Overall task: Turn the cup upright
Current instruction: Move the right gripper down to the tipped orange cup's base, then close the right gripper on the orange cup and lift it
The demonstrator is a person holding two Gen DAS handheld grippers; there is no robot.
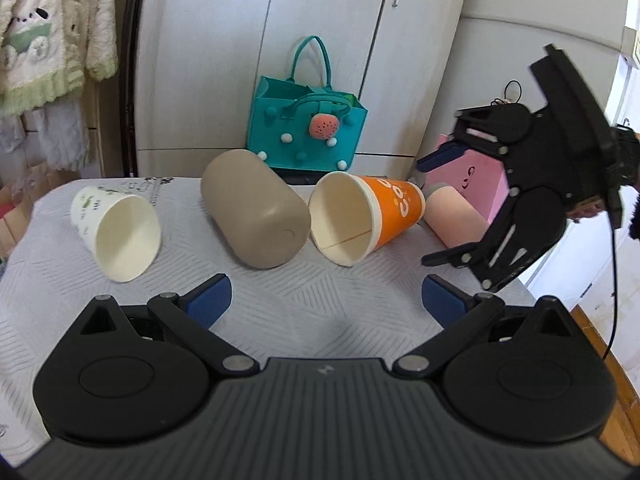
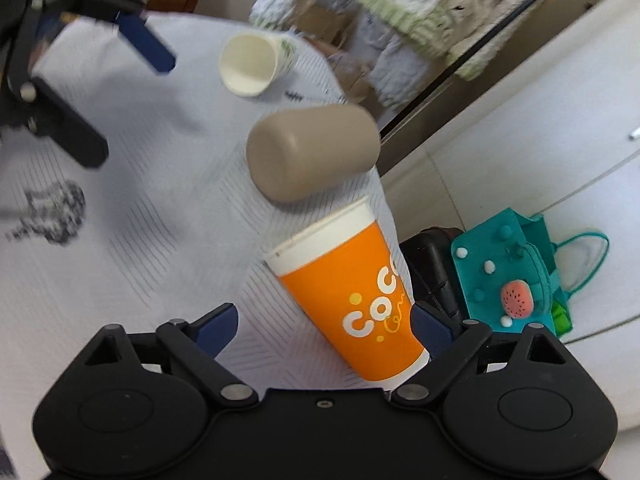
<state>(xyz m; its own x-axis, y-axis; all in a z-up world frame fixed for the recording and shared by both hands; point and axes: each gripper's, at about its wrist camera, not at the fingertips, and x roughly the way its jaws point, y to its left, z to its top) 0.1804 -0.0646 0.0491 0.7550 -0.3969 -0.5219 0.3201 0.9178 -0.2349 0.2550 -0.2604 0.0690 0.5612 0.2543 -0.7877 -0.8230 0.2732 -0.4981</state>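
The right gripper (image 2: 324, 326), jaws wide and holding nothing, straddles the orange cup (image 2: 352, 300) lying on the table (image 2: 120, 240), base at five o'clock, so an off-centre pinch could crush or roll it toward the edge, while the left gripper (image 1: 326, 296) waits open and empty.

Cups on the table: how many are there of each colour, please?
White paper cup: 1
Taupe cup: 1
Orange paper cup: 1
Pink cup: 1
Total: 4, all lying on their sides.
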